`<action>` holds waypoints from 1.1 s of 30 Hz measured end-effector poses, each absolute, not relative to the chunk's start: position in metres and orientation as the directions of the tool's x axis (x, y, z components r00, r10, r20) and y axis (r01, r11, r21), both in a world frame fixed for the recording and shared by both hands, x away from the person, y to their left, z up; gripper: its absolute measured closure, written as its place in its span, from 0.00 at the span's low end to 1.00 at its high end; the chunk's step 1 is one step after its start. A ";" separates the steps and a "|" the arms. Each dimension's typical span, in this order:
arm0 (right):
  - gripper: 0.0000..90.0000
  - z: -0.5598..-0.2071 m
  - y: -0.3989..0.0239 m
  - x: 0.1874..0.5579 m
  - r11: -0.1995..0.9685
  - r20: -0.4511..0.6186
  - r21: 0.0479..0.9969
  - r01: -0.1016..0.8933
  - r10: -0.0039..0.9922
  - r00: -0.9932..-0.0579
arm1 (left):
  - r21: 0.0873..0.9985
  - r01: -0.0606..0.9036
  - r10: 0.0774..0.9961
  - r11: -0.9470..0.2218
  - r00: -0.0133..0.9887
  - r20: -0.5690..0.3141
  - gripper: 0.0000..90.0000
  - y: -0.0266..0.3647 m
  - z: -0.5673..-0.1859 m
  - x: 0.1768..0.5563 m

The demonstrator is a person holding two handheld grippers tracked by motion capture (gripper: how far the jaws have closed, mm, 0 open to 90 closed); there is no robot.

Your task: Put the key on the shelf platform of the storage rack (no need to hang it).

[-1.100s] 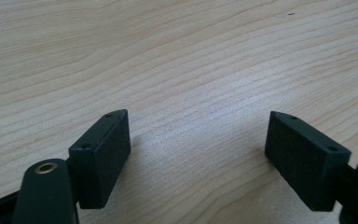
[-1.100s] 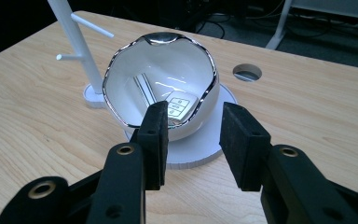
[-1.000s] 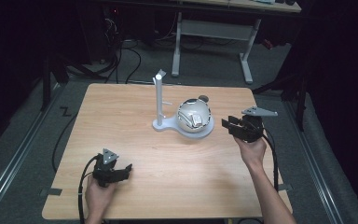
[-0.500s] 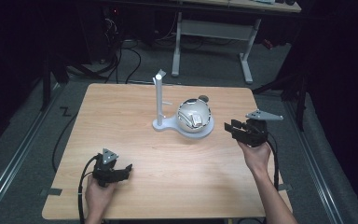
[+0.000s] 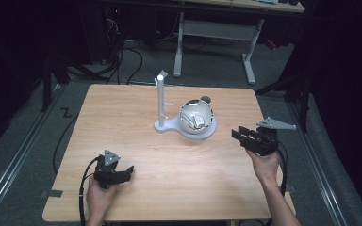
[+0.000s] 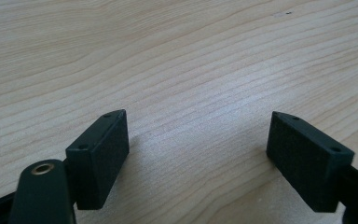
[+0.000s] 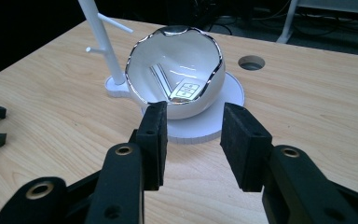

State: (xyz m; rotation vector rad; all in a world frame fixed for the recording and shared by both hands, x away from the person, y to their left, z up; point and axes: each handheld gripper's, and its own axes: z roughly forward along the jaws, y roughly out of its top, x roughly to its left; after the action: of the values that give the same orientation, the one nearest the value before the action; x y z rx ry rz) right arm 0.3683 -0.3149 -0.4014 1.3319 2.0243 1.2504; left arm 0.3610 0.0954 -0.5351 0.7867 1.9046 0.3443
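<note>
A white bowl with a shiny silver rim (image 5: 195, 116) lies tilted on the round base of a white stand (image 5: 167, 126); its mouth faces my right gripper. In the right gripper view the bowl (image 7: 177, 79) sits just beyond the jaws, on the stand's base (image 7: 214, 123). My right gripper (image 5: 235, 134) hovers to the right of the bowl, open and apart from it, with nothing between its fingers (image 7: 191, 135). My left gripper (image 5: 128, 170) rests low at the table's front left, wide open over bare wood (image 6: 198, 149).
The stand's thin post (image 5: 160, 99) with two short pegs (image 7: 100, 37) rises left of the bowl. A round hole (image 5: 206, 99) is cut in the wooden table (image 5: 122, 108) behind the bowl. Cables and a desk frame (image 5: 217, 33) lie on the floor beyond.
My right gripper has drawn back a little from the bowl toward the front edge. The left gripper and the bowl have stayed put.
</note>
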 end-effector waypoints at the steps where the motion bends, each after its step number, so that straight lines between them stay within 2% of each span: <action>1: 0.68 -0.402 -0.315 0.367 0.136 0.134 0.849 0.510 0.879 -0.458 | 0.552 0.370 0.657 0.747 -0.283 -0.699 0.24 0.095 -0.535 0.361; 33: 0.67 -0.416 -0.314 0.339 0.136 0.167 0.847 0.513 0.849 -0.501 | 0.549 0.366 0.653 0.751 -0.289 -0.700 0.24 0.095 -0.535 0.361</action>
State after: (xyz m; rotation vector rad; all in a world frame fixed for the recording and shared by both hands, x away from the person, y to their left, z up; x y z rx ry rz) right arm 0.3387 -0.3137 -0.4165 1.3151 2.0661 1.3094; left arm 0.3614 0.0953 -0.5350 0.7792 1.9095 0.3448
